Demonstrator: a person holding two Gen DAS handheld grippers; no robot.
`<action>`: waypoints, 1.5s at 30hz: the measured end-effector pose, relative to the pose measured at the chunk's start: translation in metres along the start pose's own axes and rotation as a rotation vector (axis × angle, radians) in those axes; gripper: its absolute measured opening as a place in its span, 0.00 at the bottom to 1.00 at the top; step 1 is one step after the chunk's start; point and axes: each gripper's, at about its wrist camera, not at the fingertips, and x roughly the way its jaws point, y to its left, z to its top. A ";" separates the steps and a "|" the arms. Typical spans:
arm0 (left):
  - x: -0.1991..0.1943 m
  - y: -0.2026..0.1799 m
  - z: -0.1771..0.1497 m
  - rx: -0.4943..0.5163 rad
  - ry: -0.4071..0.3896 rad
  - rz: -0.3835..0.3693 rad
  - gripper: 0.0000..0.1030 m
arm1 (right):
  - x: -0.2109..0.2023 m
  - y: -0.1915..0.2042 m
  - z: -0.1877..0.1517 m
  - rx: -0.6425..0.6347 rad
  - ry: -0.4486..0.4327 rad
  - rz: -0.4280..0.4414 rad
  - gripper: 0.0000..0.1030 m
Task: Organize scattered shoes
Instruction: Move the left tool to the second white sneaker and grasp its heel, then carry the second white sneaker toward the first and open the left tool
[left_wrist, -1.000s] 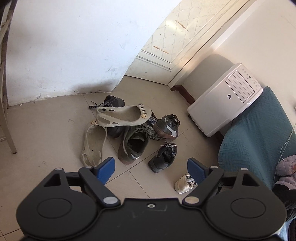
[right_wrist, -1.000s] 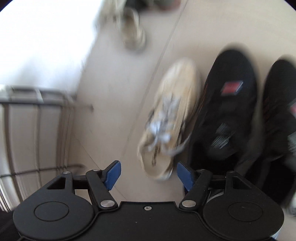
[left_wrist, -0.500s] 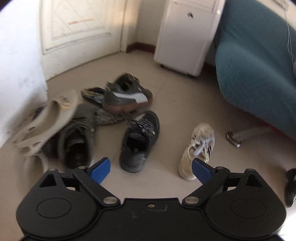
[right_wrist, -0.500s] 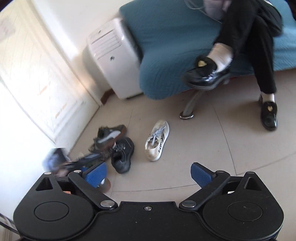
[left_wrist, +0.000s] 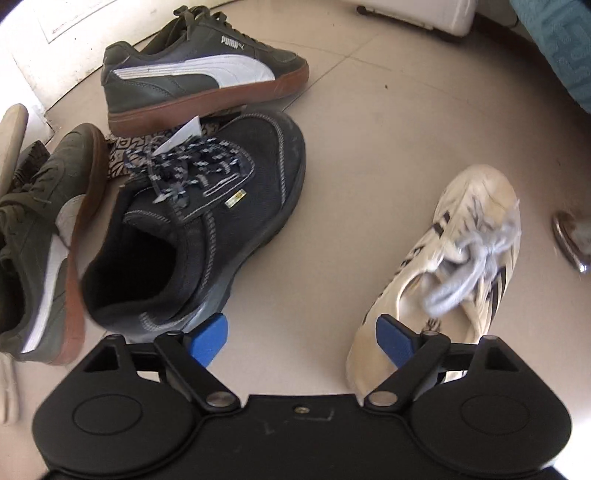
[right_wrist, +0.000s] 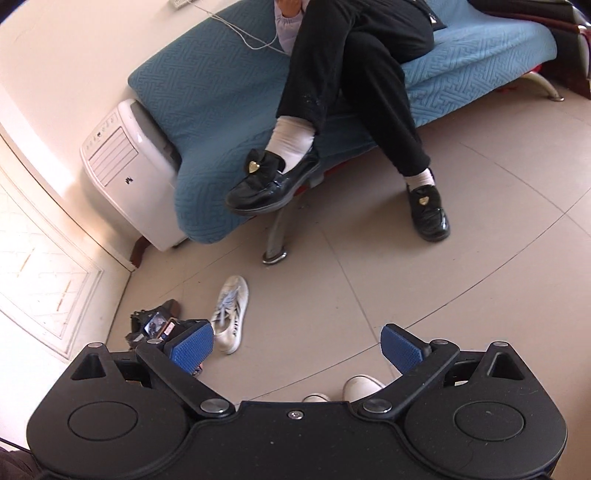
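Note:
In the left wrist view my left gripper (left_wrist: 301, 338) hangs low over bare floor, its jaws closing with nothing between them. A black lace-up shoe (left_wrist: 207, 221) lies just beyond the left finger. A cream sneaker with black stripes (left_wrist: 454, 258) lies beside the right finger. Behind them stands a dark green sneaker with a brown sole (left_wrist: 199, 74), and its mate (left_wrist: 40, 240) lies on its side at the left. My right gripper (right_wrist: 297, 347) is open and empty, high above the floor. From there the cream sneaker (right_wrist: 231, 317) looks small.
A person sits on a teal sofa (right_wrist: 207, 96), one foot (right_wrist: 273, 184) raised, the other (right_wrist: 428, 210) on the tiles. A white air cooler (right_wrist: 125, 170) stands by the sofa, whose metal leg (right_wrist: 275, 240) is near the sneaker. White shoe toes (right_wrist: 360, 387) show below my right gripper. A beige sandal (left_wrist: 11, 147) lies far left.
The left gripper dropped toward the pile, so the black shoe and cream sneaker now loom large. The right gripper swung up from a row of shoes to face the sofa, with its jaws wider.

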 end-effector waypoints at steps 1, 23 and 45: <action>0.000 0.000 0.001 -0.006 -0.011 -0.014 0.81 | 0.003 0.000 0.001 -0.003 0.006 -0.004 0.95; 0.001 -0.015 0.003 0.153 0.091 -0.141 0.10 | 0.011 0.014 0.000 -0.051 0.012 -0.016 0.95; -0.159 0.116 -0.106 0.194 -0.118 -0.276 0.17 | 0.083 0.096 -0.026 -0.261 0.188 0.125 1.00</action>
